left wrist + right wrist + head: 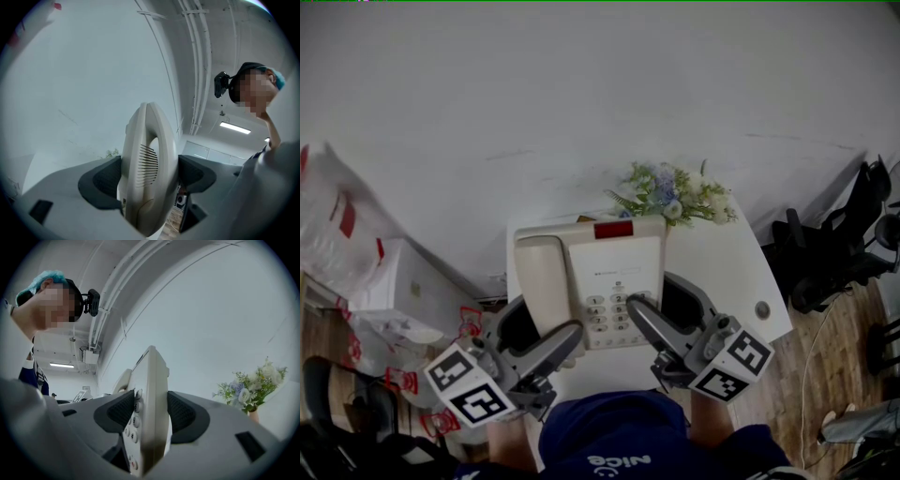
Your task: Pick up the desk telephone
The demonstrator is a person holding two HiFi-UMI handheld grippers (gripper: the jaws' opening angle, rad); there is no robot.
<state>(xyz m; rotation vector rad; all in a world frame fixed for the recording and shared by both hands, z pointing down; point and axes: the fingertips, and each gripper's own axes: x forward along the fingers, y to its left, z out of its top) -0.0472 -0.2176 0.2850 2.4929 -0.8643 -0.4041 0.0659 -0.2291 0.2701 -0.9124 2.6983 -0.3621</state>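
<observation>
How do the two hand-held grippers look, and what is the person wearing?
Both the left hand-held gripper and the right hand-held gripper are grey, with two curved jaws lined with dark textured pads. Each carries a white cube with black square markers. The person wears a dark blue top with white lettering.

Soft, even, rather dim light fills every view, and shadows are faint. A ceiling strip lamp point(234, 127) glows without glare in the left gripper view. Both gripper views bend strongly and fall to black at their round edges. The head view looks grey and slightly soft.
</observation>
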